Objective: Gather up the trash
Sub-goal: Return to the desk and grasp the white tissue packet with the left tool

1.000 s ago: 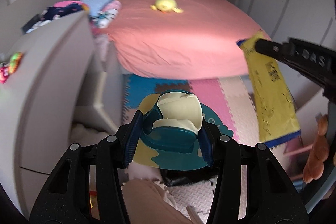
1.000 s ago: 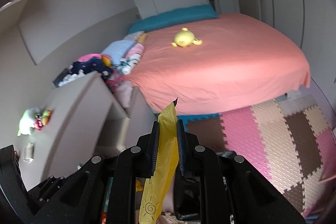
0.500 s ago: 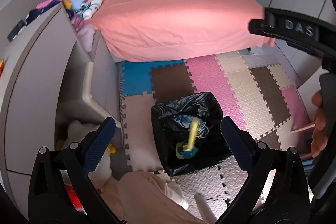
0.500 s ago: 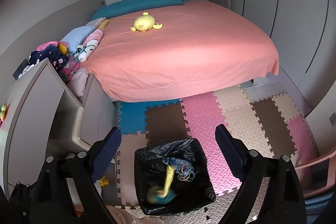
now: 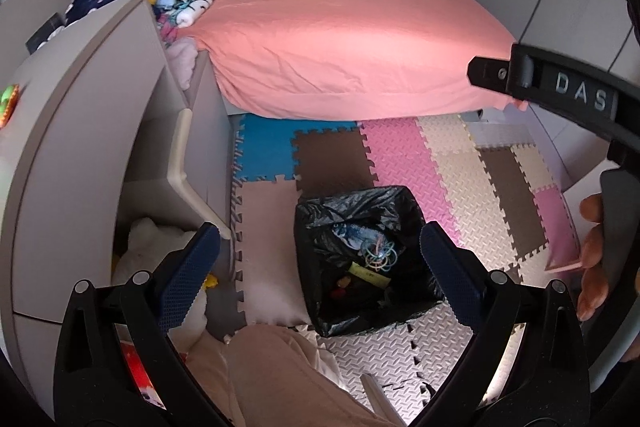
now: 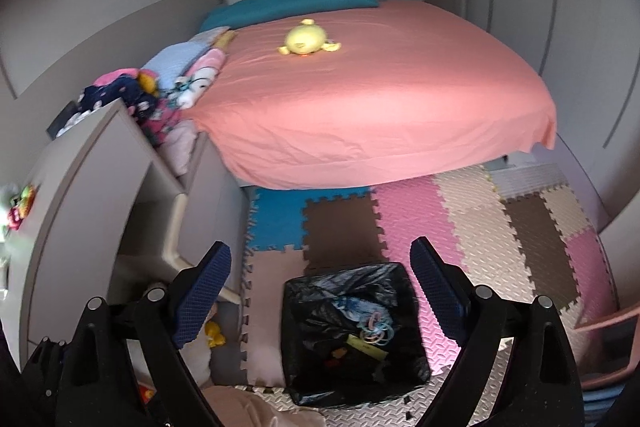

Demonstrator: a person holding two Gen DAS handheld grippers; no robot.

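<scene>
Black-lined bin sits on open foam mat between both grippers' spread, empty fingers.

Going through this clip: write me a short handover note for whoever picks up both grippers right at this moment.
Left gripper: open, nothing between the fingers, jaws just opened.
Right gripper: open and empty too, jaws just opened.
Both hang above the bin, lined with a black bag, standing on the foam floor mat near the foot of the bed.
Done: the yellow wrapper and other bits, including a tangle of coloured rings, lie inside the bin.
Left: no more loose trash shows on the mat from here; look around the room before stopping.
</scene>
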